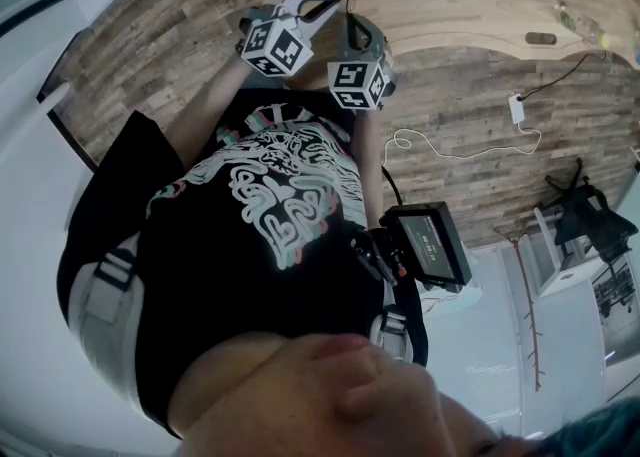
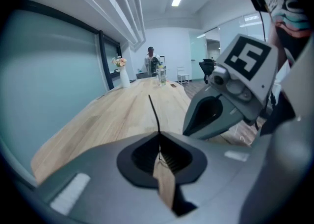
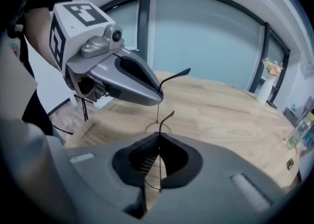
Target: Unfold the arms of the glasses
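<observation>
The glasses [image 3: 162, 120] are thin black wire, held in the air over the edge of the wooden table [image 3: 221, 110]. My right gripper [image 3: 158, 137] is shut on the wire frame, with a round lens rim showing just past its tips. One arm [image 3: 174, 76] curves up from the tip of my left gripper [image 3: 156, 98], which is shut on it. In the left gripper view that arm [image 2: 153, 112] sticks up as a straight black wire from my shut left gripper [image 2: 158, 135]. In the head view both grippers [image 1: 335, 10] meet tip to tip in front of the person's chest.
The long table [image 2: 127, 115] runs away toward a white vase of flowers [image 2: 122, 73], bottles [image 2: 161, 73] and a person standing [image 2: 150, 61] at the far end. A glass wall lines the table's far side. On the floor lies a white cable with an adapter [image 1: 517, 107].
</observation>
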A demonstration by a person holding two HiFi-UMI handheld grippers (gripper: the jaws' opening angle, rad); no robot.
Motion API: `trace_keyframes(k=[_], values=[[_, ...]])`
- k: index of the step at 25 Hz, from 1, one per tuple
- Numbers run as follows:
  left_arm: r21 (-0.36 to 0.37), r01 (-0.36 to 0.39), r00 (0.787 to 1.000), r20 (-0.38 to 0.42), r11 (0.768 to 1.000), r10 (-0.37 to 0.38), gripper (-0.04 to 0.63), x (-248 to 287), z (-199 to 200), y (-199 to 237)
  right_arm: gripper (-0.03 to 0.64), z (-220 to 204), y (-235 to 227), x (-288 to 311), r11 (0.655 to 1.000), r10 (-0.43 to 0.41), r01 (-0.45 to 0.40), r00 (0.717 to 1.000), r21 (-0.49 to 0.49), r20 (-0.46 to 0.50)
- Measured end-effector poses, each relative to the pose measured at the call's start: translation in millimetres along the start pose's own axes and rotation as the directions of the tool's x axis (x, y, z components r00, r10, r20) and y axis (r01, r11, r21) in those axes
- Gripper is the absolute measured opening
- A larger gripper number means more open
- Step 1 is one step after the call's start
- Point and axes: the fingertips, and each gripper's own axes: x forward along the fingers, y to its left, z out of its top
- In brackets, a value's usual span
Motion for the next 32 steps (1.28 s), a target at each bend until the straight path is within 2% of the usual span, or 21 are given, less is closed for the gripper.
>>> trace_keyframes(k=[4,7,11,14,16,18,20,26,32], values=[[-0.023,-0.005,1.000,-0.003,1.000,0.005,-0.006,2,-7,7,0.002,8,-3,-8,0.992,0.038,-0.050,0.994,0.118,0.102],[-0.090,-0.012,1.000,0.000,0.996,0.012,-0.006,0,-11,16,0.002,16,-6,-15,0.973,0.058,-0.100,0.978,0.209,0.198],[-0.182,-0.017,1.000,0.014,0.983,0.020,-0.005,3,-20,29,0.002,22,-20,-22,0.960,0.031,-0.103,0.963,0.259,0.268],[-0.238,-0.016,0.999,0.037,0.971,0.025,-0.005,-1,-16,49,0.002,39,-27,-25,0.961,0.025,-0.109,0.949,0.255,0.313],[-0.297,-0.016,0.998,0.047,0.955,0.032,-0.006,-12,-6,61,0.002,55,-29,-38,0.962,0.025,-0.118,0.937,0.248,0.347],[-0.376,-0.023,0.997,0.063,0.926,0.050,-0.006,-28,9,61,0.002,66,-32,-68,0.959,0.014,-0.123,0.921,0.256,0.388],[-0.422,-0.028,0.994,0.088,0.906,0.072,-0.005,-40,23,58,0.002,73,-36,-97,0.955,-0.003,-0.124,0.904,0.268,0.428],[-0.444,-0.020,0.987,0.135,0.896,0.089,-0.005,-46,60,72,0.002,88,-65,-119,0.947,-0.036,-0.120,0.881,0.297,0.471],[-0.433,-0.035,0.982,0.154,0.901,0.112,-0.005,-40,82,88,0.002,93,-87,-123,0.927,-0.059,-0.135,0.870,0.350,0.490]])
